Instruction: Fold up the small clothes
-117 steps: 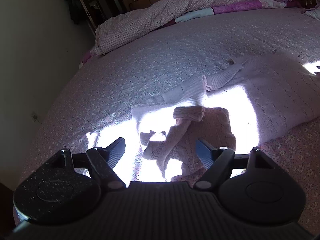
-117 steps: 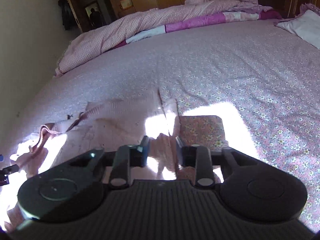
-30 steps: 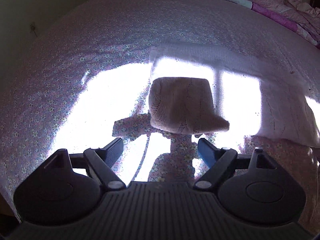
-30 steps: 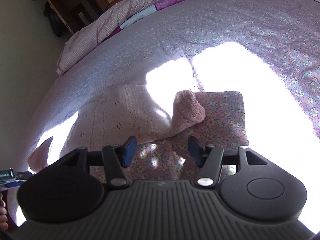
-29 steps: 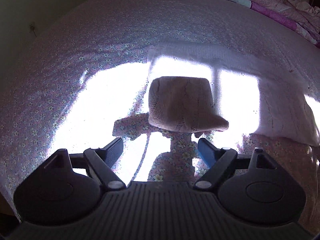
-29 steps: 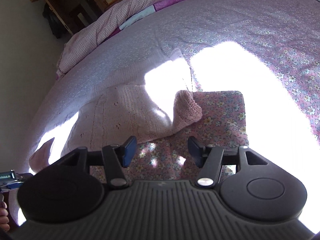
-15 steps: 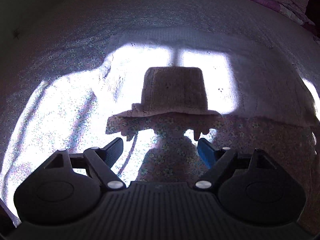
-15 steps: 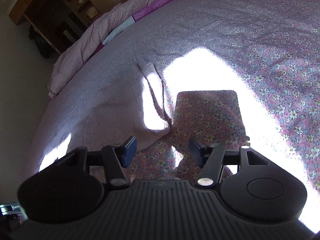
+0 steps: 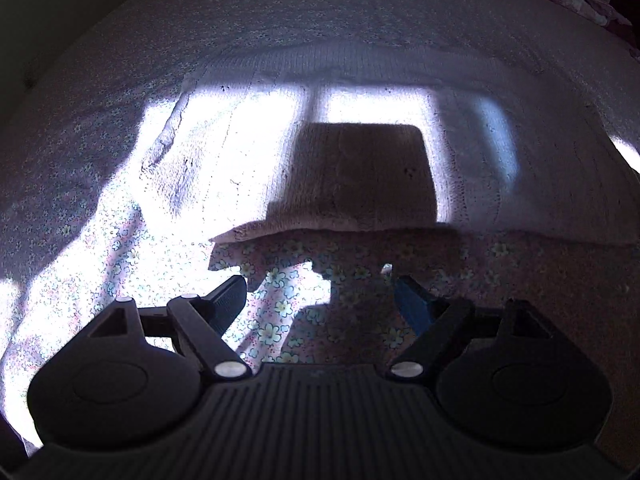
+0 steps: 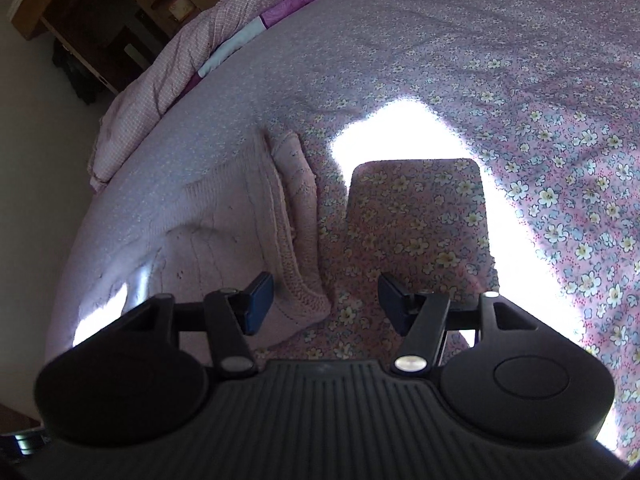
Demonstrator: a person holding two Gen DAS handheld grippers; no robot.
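A pale pink knitted sweater [image 9: 360, 128] lies flat on the flowered bedsheet [image 9: 280, 320], partly in sunlight and partly under my gripper's shadow. My left gripper [image 9: 320, 300] is open and empty, just short of the sweater's near edge. In the right wrist view the same sweater [image 10: 224, 232] lies at the left, with a folded sleeve [image 10: 298, 208] along its right edge. My right gripper [image 10: 326, 304] is open and empty, with its left finger over the sweater's near corner.
A rumpled pink checked quilt [image 10: 188, 52] lies along the far side of the bed. Wooden furniture [image 10: 100, 12] stands beyond it by the wall. The flowered sheet [image 10: 560, 160] stretches away to the right of the sweater.
Both grippers have moved closer over the sweater. The sleeve that stood raised on the right side now lies flat along the sweater's edge. Both grippers stay open.
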